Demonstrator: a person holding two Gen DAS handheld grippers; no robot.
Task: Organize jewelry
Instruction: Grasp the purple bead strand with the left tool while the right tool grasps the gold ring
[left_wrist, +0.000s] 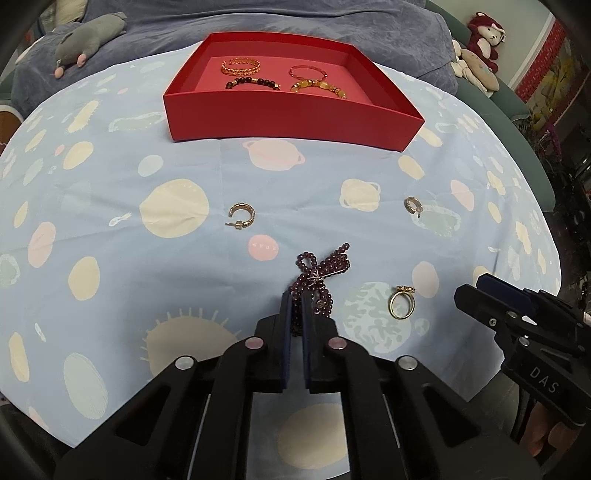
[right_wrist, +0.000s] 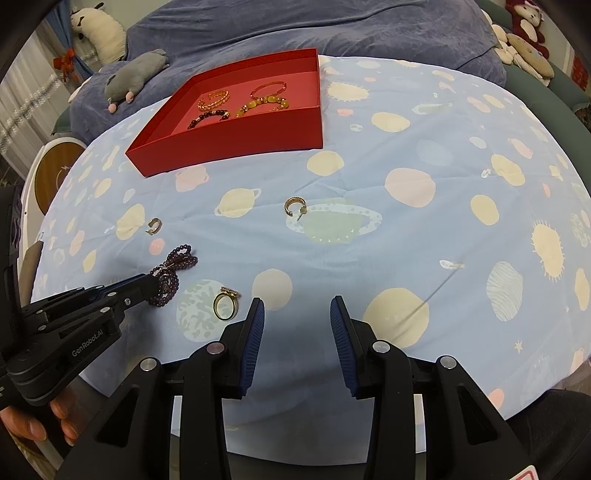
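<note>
Jewelry is partly sorted: four bracelets already lie inside the red box (left_wrist: 295, 122) at twelve o'clock on the planet-print cloth (left_wrist: 110, 258), a gold chain one, a dark beaded one, a thin red one and an amber beaded one. Five o'clock of the box, the left gripper (left_wrist: 295, 306) has its jaws pinched on the purple bead strand (left_wrist: 325, 266), which lies bunched on the cloth. The right gripper (right_wrist: 297, 314) hangs with jaws spread, empty, just beside the gold ring (right_wrist: 224, 303). Left to do, I'd judge: the strand, the ring, and two hoop earrings, one (left_wrist: 242, 216) at ten o'clock of the strand, the other (left_wrist: 412, 205) at two.
</note>
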